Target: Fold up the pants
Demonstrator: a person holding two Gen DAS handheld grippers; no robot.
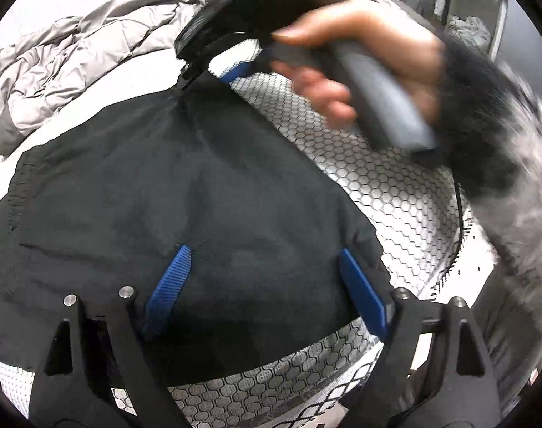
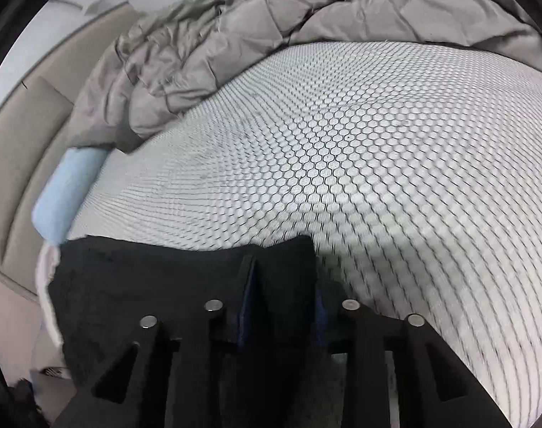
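Black pants (image 1: 199,196) lie flat on a white mattress with a black honeycomb print (image 1: 395,185). My left gripper (image 1: 267,289) hangs just over the near part of the pants, its blue fingers (image 1: 171,285) wide apart and open, with nothing pinched. At the far edge of the pants a hand (image 1: 370,42) holds the right gripper, blurred, with one blue fingertip (image 1: 235,73) showing. In the right wrist view the pants (image 2: 146,285) fill the lower left. My right gripper (image 2: 283,306) stands partly open over their corner, with black cloth lying between the fingers.
A crumpled grey quilt (image 1: 74,60) (image 2: 271,35) is heaped along the far side of the mattress (image 2: 378,160). A pale blue pillow (image 2: 67,192) sits at the left edge, by a beige bed frame (image 2: 17,164). A furry grey sleeve (image 1: 485,107) crosses the right side.
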